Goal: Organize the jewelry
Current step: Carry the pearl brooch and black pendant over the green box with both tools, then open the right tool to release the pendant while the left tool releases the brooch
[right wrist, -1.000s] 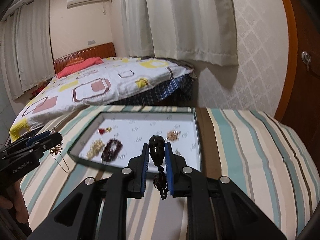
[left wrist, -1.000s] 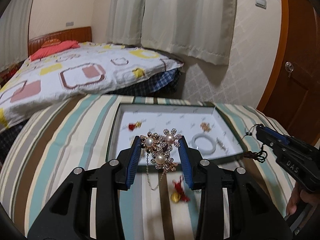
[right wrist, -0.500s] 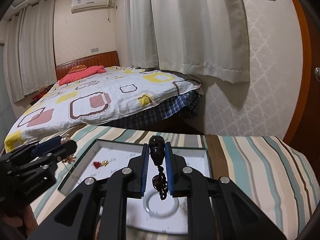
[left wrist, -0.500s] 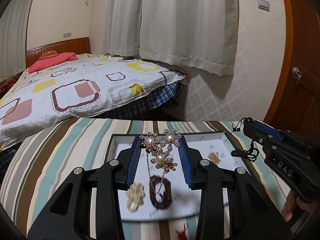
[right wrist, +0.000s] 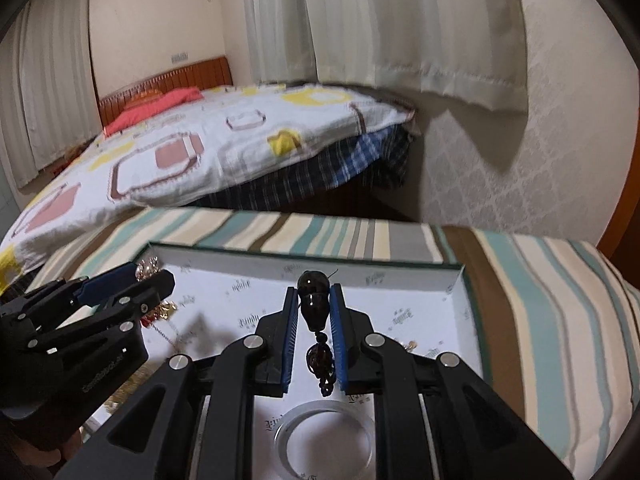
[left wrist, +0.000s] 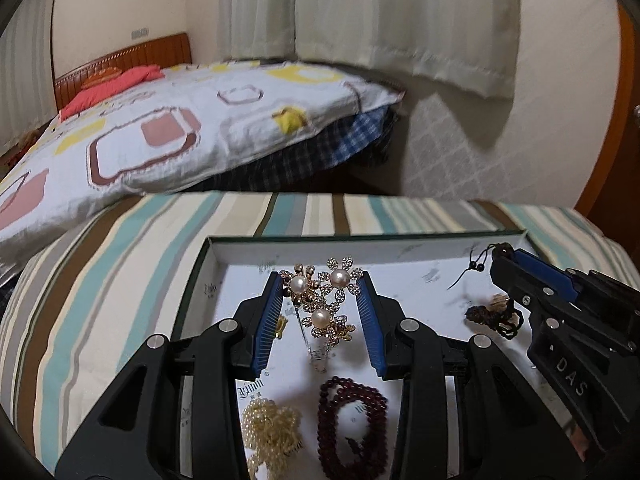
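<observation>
Presently both grippers stand over the shallow white-lined tray with the dark green rim [left wrist: 400, 240], which lies on the striped cloth in teal, brown and cream [left wrist: 100, 280].

Left gripper [left wrist: 320, 312]: jaws narrowed and clamped on the gold flower brooch set with three pearls and small clear stones [left wrist: 322, 294], which sits between the blue ribbed pads [left wrist: 266, 320]. A thin chain hangs from the brooch toward the tray floor. The brooch is above the tray's left part.

Right gripper [right wrist: 314, 332]: jaws nearly closed, gripping the dark glossy bead pendant with a knotted black cord [right wrist: 314, 304]; smaller beads and cord hang between the pads. It is above the middle of the tray.

Lying on the tray floor, left wrist view: a bracelet of dark red beads [left wrist: 352, 424], and just beside it a heap of cream pearl strands [left wrist: 272, 428]. Right wrist view: a translucent pale bangle [right wrist: 324, 428] below the pendant, and a small red and gold charm [right wrist: 160, 312] under the left gripper.

Beyond the cloth is a bed with a white patterned quilt [left wrist: 180, 128].
</observation>
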A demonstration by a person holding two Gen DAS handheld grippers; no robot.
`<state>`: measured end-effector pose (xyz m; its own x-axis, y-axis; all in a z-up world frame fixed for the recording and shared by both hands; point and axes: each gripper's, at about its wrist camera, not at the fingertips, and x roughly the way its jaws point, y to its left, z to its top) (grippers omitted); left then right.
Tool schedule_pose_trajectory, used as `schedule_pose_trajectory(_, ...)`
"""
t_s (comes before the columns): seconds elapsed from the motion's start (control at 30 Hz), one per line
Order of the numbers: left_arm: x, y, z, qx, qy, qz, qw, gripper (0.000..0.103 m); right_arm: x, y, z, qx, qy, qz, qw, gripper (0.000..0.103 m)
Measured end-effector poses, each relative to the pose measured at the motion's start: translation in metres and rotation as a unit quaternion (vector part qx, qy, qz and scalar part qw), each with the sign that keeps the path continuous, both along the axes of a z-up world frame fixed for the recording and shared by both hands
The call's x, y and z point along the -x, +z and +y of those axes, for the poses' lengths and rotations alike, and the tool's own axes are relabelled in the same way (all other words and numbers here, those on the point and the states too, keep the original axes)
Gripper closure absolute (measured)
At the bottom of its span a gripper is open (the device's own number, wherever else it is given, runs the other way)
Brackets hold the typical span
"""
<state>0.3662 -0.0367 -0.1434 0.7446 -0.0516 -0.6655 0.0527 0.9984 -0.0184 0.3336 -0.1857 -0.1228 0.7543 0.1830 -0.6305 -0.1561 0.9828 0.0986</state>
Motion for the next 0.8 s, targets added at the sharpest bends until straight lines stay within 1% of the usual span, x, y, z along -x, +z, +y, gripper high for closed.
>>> schedule_pose_trajectory(0.13, -0.01, -0.011, 0.001, -0.004, 0.007, 0.025, 0.9997, 0.066, -0.01, -0.011, 0.003, 0.006, -0.002, 0.025, 1.0, 0.086)
schedule_pose_trajectory(0.27, -0.017, -0.02, 0.001, -0.011, 0.007, 0.056, 0.9983, 0.066, -0.016, -0.015, 0.002, 0.009, -0.004, 0.045, 0.999, 0.086)
schedule_pose_trajectory(0.33, -0.02, -0.022, 0.003, -0.006, 0.011, 0.069, 0.9975, 0.066, -0.018, -0.017, 0.004, 0.013, -0.003, 0.054, 0.998, 0.086)
schedule_pose_trajectory(0.6, -0.024, -0.026, 0.001, -0.019, 0.014, 0.089, 0.9958, 0.066, -0.028, -0.023, 0.007, 0.024, 0.002, 0.087, 0.996, 0.086)
schedule_pose_trajectory(0.8, -0.025, -0.026, 0.002, -0.011, 0.016, 0.092, 0.9955, 0.065, -0.031, -0.025, 0.006, 0.018, 0.001, 0.094, 0.995, 0.086)
